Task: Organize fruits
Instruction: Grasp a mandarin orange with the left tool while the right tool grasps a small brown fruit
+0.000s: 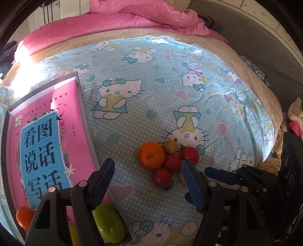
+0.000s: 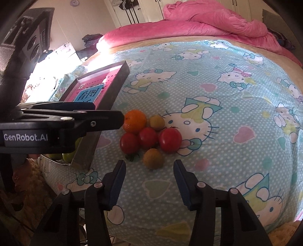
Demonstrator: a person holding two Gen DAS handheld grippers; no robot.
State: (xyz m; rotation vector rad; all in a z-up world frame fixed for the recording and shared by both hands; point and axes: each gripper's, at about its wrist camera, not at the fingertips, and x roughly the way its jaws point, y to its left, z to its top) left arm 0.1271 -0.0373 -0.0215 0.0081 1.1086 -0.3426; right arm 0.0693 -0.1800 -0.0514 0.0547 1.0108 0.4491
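Observation:
A cluster of fruit lies on the cartoon-cat bedsheet: an orange, three red tomatoes, a yellow-green fruit and a brownish-yellow fruit. My left gripper stands open above the near side of the orange, touching nothing. My right gripper is open, and the brownish-yellow fruit lies just ahead of its fingertips, with the pads apart from it. Left of the fruit, a pink-lined tray holds a green fruit and an orange.
A crumpled pink quilt lies across the far side of the bed. The bed's near edge drops to a fluffy rug below the tray. Clothes are piled by the far wall.

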